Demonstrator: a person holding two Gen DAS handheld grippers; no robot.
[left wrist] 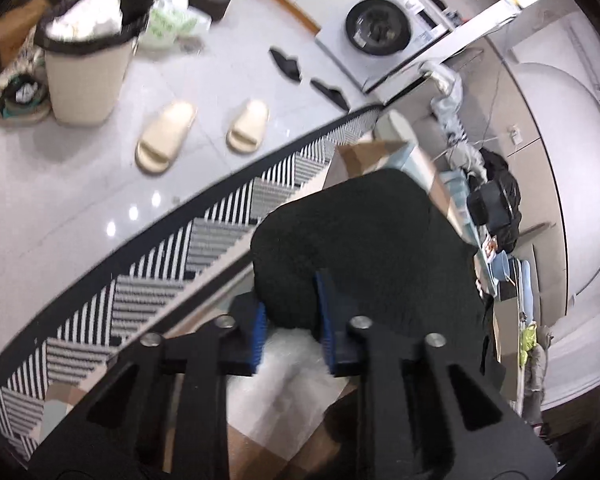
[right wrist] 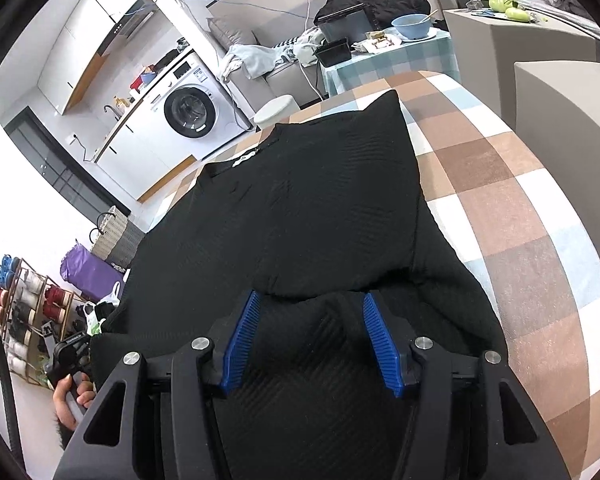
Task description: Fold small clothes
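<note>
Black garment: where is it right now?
The black garment lies on the checked tablecloth, its near edge between the right gripper fingers; the left gripper holds another part.

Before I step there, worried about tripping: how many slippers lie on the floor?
4: two cream slippers beside the striped rug, two black ones near the washing machine. Others may be hidden.

A black ribbed-knit garment point(right wrist: 308, 216) is spread flat across a checked surface point(right wrist: 512, 208), one edge folded over onto itself, a small white label seen near its collar.
</note>
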